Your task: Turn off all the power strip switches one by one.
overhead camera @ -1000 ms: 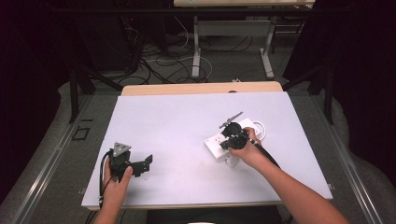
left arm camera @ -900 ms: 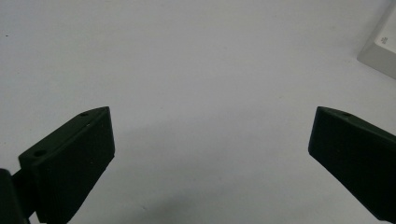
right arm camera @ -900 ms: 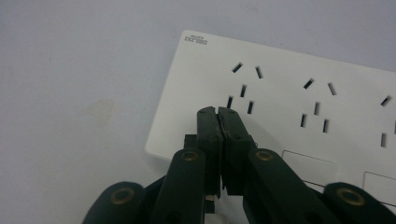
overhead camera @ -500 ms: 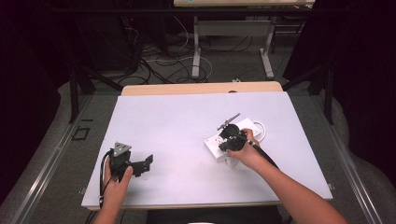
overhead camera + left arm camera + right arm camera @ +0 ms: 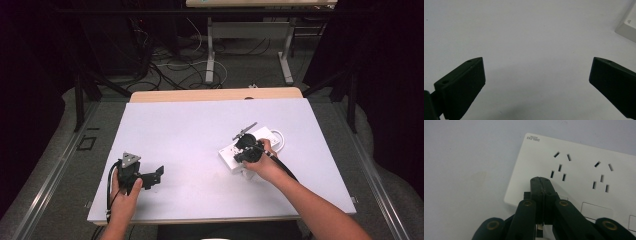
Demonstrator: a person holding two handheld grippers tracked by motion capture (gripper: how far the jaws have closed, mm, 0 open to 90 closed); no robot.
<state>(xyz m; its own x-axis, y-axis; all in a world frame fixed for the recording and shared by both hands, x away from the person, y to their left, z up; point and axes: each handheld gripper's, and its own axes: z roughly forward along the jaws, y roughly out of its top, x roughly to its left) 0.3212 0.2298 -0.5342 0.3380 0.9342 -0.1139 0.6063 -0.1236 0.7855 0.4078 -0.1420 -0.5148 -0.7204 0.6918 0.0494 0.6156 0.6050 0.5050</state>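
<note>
White table (image 5: 200, 130), right gripper (image 5: 541, 180) lower over power strip (image 5: 584, 170) than before.

A white table (image 5: 190, 130) stands on grey floor (image 5: 60, 165); cables (image 5: 175, 65) tangle beyond its far edge.

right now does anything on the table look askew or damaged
Nothing looks damaged. The white plastic power strip lies flat but diagonal to the white table edges. The right gripper, jaws shut, is over its near end; the left gripper is open.
</note>
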